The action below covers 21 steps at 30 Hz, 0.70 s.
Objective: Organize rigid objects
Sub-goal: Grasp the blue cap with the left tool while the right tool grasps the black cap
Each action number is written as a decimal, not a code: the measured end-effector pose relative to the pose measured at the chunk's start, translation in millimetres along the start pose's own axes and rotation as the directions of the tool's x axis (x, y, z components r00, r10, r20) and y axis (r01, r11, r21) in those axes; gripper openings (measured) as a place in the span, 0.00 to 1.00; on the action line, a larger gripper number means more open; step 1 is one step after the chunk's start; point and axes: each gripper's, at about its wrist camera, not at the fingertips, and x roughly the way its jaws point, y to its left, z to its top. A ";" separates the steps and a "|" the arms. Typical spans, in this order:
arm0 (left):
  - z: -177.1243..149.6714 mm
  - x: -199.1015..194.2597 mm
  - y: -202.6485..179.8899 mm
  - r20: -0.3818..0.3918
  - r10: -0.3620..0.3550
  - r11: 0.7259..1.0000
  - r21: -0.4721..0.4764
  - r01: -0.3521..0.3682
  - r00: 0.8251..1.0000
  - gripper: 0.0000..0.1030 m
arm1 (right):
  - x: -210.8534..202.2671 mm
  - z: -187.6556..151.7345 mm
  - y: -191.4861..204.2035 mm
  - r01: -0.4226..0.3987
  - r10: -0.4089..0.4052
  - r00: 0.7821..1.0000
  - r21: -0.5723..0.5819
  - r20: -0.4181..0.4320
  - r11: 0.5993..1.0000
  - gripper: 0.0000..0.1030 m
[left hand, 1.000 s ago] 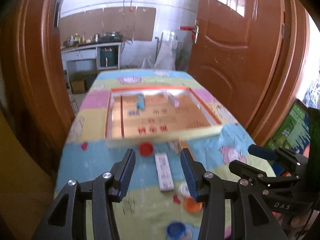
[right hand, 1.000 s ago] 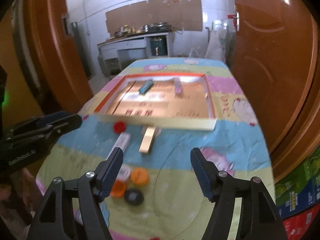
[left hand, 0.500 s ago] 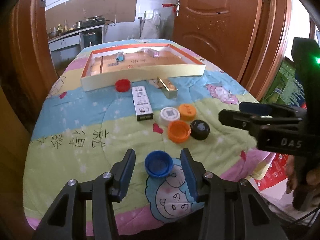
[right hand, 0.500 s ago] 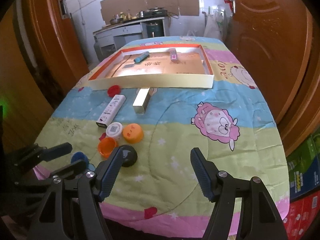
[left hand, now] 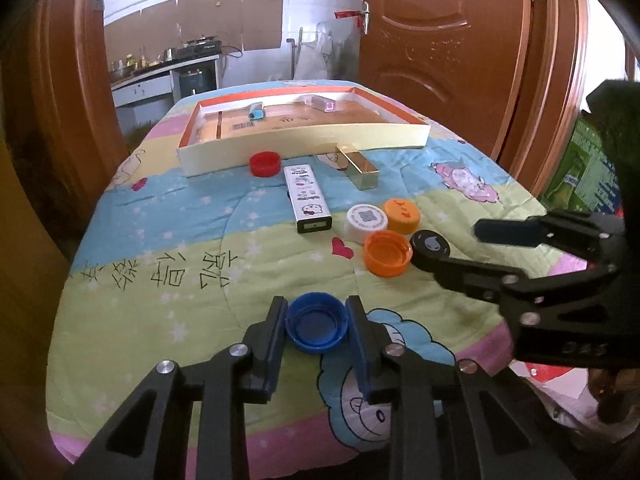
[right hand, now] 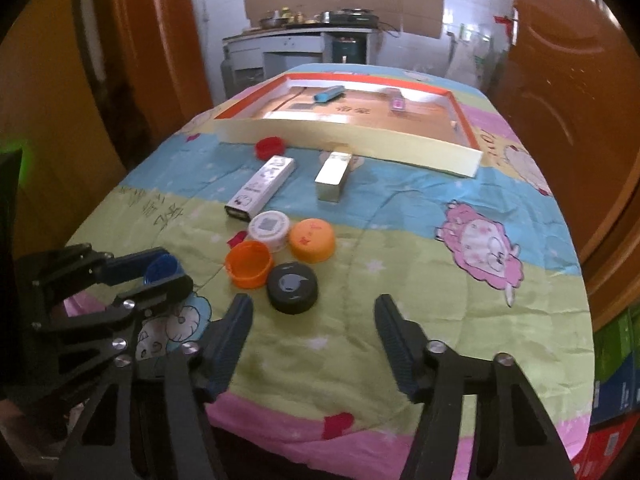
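Two claws noted: we find the left claw point(left hand: 316, 322) closing, its pads touching the blue cap point(left hand: 316, 327); the right claw point(right hand: 314, 330), closing and empty, sits just behind the black cap point(right hand: 292, 287).

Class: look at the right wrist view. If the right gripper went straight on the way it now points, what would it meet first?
Probably the bare quilt: nothing lies between the closing jaws of the right gripper. The black cap sits just left of that line, so it might be clipped; depth is hard to judge.
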 end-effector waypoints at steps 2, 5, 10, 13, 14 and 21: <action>0.1 -0.9 0.4 -0.001 0.000 1.000 0.001 0.000 1.000 0.29 | 5.6 0.6 2.8 0.002 -0.003 1.000 -0.016 -0.012 1.000 0.42; 0.5 -1.5 0.8 -0.001 -0.006 1.000 -0.005 0.006 1.000 0.29 | 11.5 1.6 7.1 0.016 -0.016 1.000 -0.043 -0.008 0.999 0.40; 3.6 -2.6 5.2 0.000 -0.025 0.999 -0.037 0.025 1.000 0.29 | 16.0 4.9 12.6 0.010 -0.010 1.000 -0.075 0.000 0.997 0.29; 5.6 -3.7 8.5 0.001 -0.030 0.998 -0.057 0.030 1.000 0.29 | 17.9 6.5 16.6 0.019 -0.018 1.000 -0.094 0.005 0.995 0.29; 6.4 -4.1 9.3 0.001 -0.030 0.998 -0.061 0.030 1.000 0.29 | 17.9 6.7 16.6 0.017 -0.016 1.000 -0.093 0.007 0.996 0.29; 17.1 -8.0 12.0 0.014 -0.025 0.997 -0.071 0.026 1.000 0.29 | 8.1 8.0 10.8 0.020 -0.018 0.999 -0.061 0.033 0.998 0.29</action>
